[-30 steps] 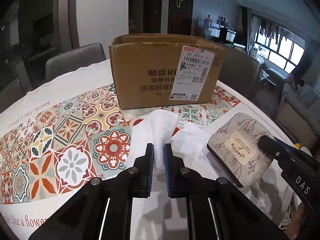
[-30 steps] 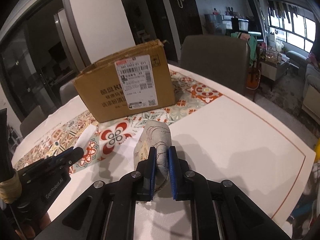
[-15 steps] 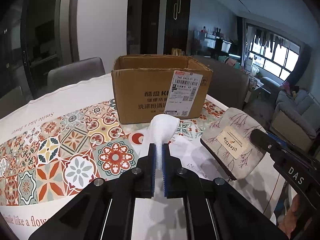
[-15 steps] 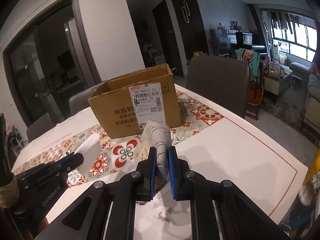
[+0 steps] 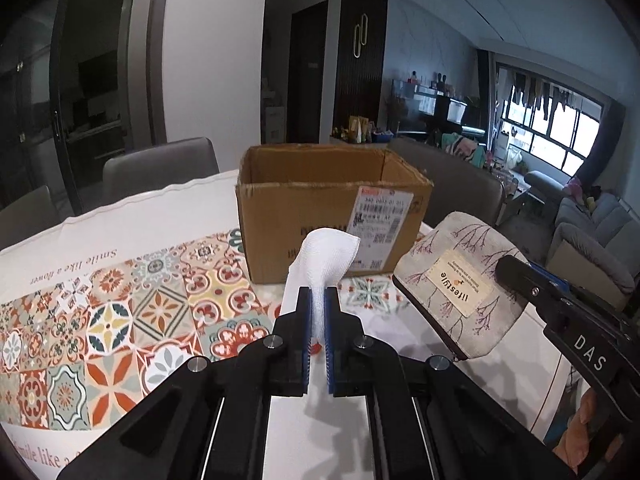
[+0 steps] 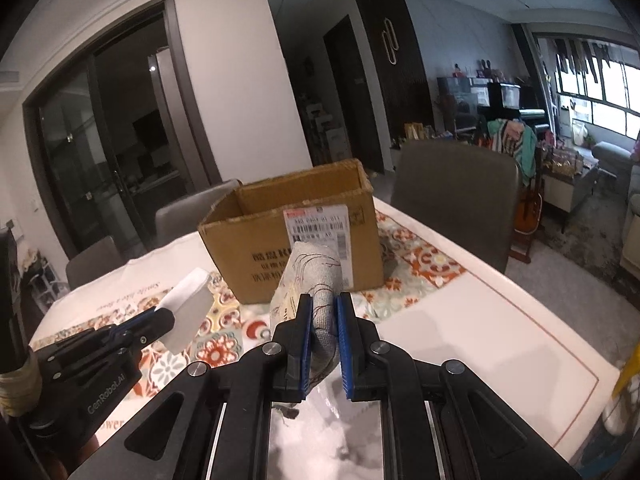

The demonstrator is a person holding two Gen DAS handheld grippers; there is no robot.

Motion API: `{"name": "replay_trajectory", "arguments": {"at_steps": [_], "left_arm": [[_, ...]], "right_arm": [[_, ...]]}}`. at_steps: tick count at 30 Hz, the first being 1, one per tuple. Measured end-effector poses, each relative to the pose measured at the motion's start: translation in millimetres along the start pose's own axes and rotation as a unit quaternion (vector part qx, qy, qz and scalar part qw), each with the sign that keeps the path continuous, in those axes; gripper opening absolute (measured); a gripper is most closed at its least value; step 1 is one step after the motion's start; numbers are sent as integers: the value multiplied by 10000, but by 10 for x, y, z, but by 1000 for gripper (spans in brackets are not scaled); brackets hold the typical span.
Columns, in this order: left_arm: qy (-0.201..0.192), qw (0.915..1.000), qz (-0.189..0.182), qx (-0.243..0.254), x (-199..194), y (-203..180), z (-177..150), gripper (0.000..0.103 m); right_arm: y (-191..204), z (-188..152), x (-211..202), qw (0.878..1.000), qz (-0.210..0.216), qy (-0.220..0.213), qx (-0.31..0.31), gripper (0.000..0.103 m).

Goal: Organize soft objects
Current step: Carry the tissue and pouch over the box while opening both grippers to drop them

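Observation:
My left gripper (image 5: pixel 317 300) is shut on a folded white cloth (image 5: pixel 326 256) and holds it up above the table, in front of the open cardboard box (image 5: pixel 320 208). My right gripper (image 6: pixel 323 312) is shut on a grey fabric pouch (image 6: pixel 316 276) with a twig print and a "lifestyle" label, also lifted. The pouch shows in the left wrist view (image 5: pixel 460 284) to the right of the cloth. The left gripper with the white cloth (image 6: pixel 188 304) shows at the left of the right wrist view. The box (image 6: pixel 296 236) stands just beyond both.
The table carries a patterned tile-print runner (image 5: pixel 100 320) on a white top (image 6: pixel 480 328). Grey chairs (image 6: pixel 456 192) stand behind the table, another at the far left (image 5: pixel 160 168). The table's right edge (image 6: pixel 560 320) drops to the living room floor.
Both grippers have risen off the table with the cloth and the pouch, so the box's open top and inside now show.

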State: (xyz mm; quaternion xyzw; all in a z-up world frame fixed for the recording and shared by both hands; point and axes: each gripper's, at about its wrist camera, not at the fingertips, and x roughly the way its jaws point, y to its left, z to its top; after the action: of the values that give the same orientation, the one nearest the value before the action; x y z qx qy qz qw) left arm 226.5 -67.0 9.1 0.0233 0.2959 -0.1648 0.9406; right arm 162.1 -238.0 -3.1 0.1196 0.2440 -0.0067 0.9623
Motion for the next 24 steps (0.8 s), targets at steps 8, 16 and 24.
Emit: {"name": "replay_trajectory", "arguments": {"at_steps": [8, 16, 24], "left_arm": [[-261, 9996, 18, 126, -41, 26, 358, 8], [-525, 9983, 53, 240, -68, 37, 728, 8], [-675, 9974, 13, 235, 41, 48, 1042, 8]], "right_arm": [[104, 317, 64, 9991, 111, -345, -208, 14], [200, 648, 113, 9970, 232, -649, -361, 14], [248, 957, 241, 9942, 310, -908, -482, 14]]}}
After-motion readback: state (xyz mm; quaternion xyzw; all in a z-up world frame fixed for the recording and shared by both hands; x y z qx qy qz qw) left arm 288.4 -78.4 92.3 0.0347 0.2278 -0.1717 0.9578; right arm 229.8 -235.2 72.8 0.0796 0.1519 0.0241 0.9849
